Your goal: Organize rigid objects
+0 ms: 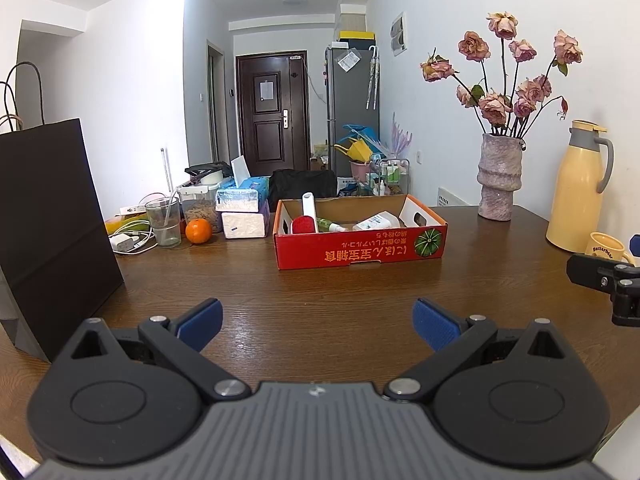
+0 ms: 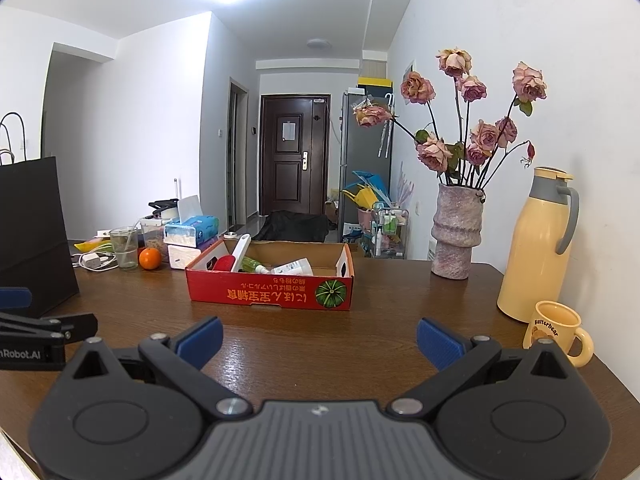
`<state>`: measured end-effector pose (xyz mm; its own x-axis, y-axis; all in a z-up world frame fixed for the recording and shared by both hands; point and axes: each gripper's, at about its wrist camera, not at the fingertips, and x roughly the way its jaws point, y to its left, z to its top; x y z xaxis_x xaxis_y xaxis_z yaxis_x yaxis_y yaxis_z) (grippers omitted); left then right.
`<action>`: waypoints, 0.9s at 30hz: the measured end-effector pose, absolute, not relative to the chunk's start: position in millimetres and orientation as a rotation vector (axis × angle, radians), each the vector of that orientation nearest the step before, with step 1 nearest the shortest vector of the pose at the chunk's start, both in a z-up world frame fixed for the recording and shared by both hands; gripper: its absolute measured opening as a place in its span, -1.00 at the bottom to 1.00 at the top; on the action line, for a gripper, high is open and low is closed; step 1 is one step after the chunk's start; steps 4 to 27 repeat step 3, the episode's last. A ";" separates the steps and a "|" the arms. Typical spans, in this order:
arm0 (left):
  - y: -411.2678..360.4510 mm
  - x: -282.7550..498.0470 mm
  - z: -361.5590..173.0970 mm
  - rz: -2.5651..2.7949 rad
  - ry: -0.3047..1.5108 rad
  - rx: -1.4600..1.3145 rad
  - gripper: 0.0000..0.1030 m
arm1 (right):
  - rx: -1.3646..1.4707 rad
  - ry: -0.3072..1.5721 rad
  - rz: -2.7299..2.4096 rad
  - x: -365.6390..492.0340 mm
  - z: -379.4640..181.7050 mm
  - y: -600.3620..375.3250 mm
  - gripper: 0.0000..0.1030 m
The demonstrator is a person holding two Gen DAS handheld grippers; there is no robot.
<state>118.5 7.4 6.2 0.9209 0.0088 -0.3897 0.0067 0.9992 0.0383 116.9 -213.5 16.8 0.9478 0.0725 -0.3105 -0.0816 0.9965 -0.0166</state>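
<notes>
A red cardboard box (image 1: 360,250) (image 2: 272,292) sits mid-table, holding a white-handled red brush (image 1: 306,216) (image 2: 236,258), a green spray bottle (image 1: 330,225) (image 2: 254,266) and a white bottle (image 1: 378,221) (image 2: 294,268). My left gripper (image 1: 318,324) hovers open over the wood in front of the box, nothing between its blue pads. My right gripper (image 2: 320,338) is likewise open and empty, nearer the box's right side. A yellow mug (image 2: 558,330) (image 1: 606,246) stands just right of the right gripper.
A black paper bag (image 1: 52,232) stands at the left. Behind it lie a charger (image 1: 128,240), a glass (image 1: 164,222), an orange (image 1: 199,231) and tissue packs (image 1: 244,212). A flower vase (image 2: 456,232) and yellow thermos (image 2: 538,244) line the right wall. The wooden table (image 1: 320,292) edge runs close on the right.
</notes>
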 end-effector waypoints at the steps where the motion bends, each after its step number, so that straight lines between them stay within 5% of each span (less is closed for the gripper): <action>1: 7.6 118.2 6.3 0.004 0.400 0.039 1.00 | -0.029 0.316 0.078 117.0 16.6 -213.7 1.00; 27: 7.2 116.9 6.1 0.004 0.400 0.043 1.00 | -0.029 0.318 0.078 117.1 16.1 -214.1 1.00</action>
